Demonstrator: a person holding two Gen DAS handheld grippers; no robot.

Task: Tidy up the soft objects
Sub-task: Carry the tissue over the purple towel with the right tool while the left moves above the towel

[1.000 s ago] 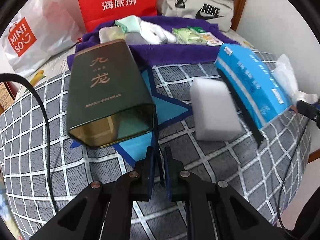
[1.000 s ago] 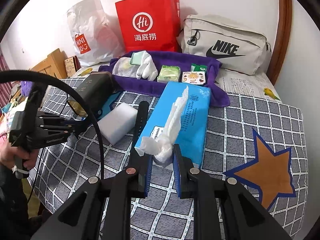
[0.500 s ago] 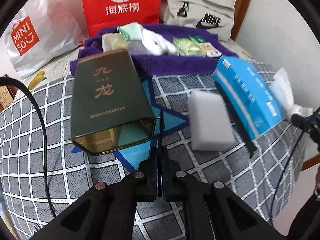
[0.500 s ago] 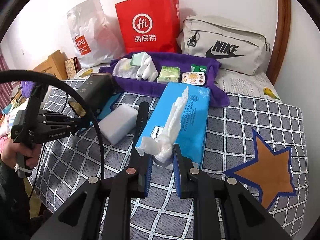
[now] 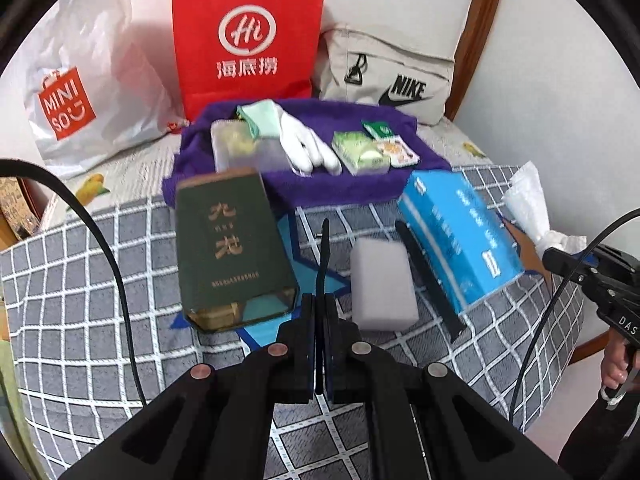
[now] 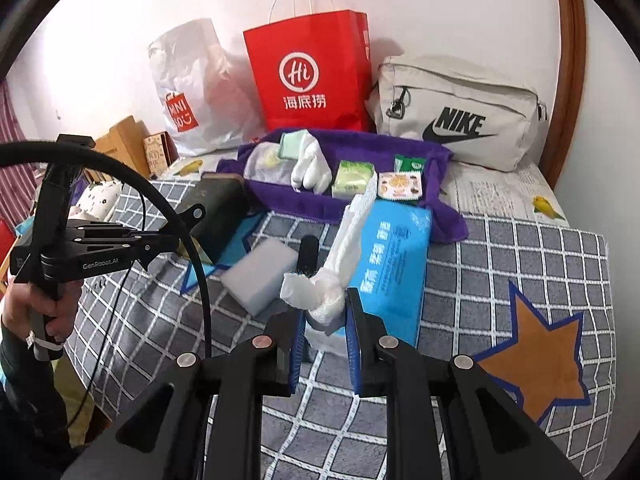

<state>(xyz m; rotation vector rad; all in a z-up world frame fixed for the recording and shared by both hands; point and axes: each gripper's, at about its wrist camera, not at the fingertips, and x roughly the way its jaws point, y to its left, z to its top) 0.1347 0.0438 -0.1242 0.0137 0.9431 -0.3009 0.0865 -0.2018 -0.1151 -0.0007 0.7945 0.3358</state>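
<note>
bed point(image 6: 520, 248) checked, towel point(image 6: 400, 208) far with soft items | tissue pack point(image 6: 392, 264) centre, sponge point(image 6: 256, 276) to its left | right gripper point(image 6: 325, 312) grasped tissue point(image 6: 336, 276); likely next: pull it free | left gripper point(image 5: 320, 312) clenched on thin black strap point(image 5: 323, 248) | only left view showed tin point(image 5: 232, 248) lettering

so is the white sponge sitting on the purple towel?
No, the white sponge lies on the checked blanket, nearer the camera than the purple towel, between the green tin and blue tissue pack.
</note>
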